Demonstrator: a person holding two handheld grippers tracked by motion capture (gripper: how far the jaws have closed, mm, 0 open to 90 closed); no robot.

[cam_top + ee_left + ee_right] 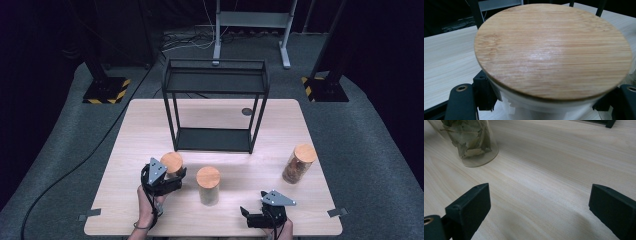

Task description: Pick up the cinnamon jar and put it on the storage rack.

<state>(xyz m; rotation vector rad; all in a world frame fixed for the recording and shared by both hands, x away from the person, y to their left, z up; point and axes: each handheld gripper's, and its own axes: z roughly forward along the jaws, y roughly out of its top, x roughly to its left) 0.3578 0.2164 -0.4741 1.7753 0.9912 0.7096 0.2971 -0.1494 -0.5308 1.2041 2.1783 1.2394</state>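
A glass jar with a round bamboo lid (554, 50) stands at the table's front left, and my left gripper (549, 107) is shut on its body just under the lid. From above, that jar (172, 162) and the left gripper (175, 175) sit together left of centre. A second lidded jar (208, 185) stands upright in the front middle. It holds dried leaves, as the right gripper view shows of this leaf jar (470, 142). A third jar (299, 163) with brown contents stands at the right. My right gripper (254, 204) rests low near the front edge, its jaws (539, 207) open over bare wood.
A black metal two-level rack (215, 80) stands at the back middle of the wooden table (150, 125), and one of its feet (599, 122) is in the right gripper view. A small dark disc (247, 111) lies behind the rack. Stands and cables are on the floor beyond.
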